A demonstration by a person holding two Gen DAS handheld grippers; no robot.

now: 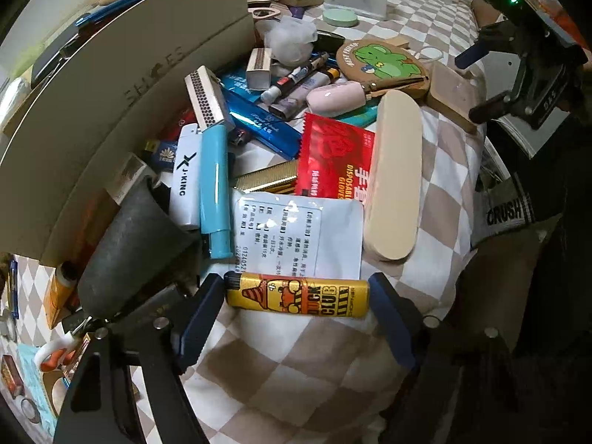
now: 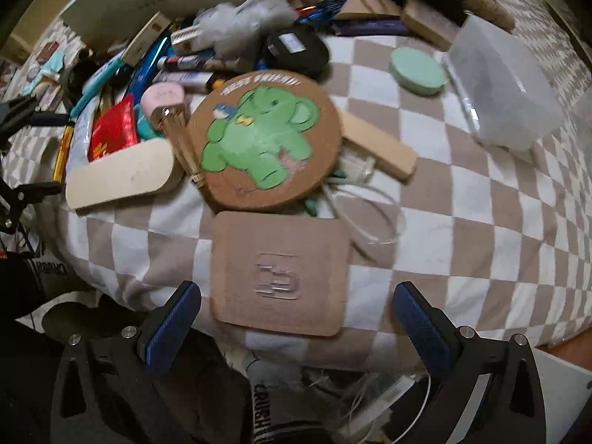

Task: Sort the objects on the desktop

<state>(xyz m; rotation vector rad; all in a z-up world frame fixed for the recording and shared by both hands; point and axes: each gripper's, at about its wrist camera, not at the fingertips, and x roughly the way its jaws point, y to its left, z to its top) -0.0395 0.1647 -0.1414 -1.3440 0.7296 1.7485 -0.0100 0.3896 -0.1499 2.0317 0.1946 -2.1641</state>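
Left gripper (image 1: 296, 310) wide around yellow lighter (image 1: 298, 295) near cloth edge: light, stiff, slippery; I grip midbody. Right gripper (image 2: 296, 318) wide.

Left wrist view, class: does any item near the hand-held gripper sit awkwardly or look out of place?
Yes. The yellow lighter lies crosswise between the open fingers of the left hand-held gripper, partly on the white sachet. Behind it, items lie heaped criss-cross against the shoe box, unsorted.
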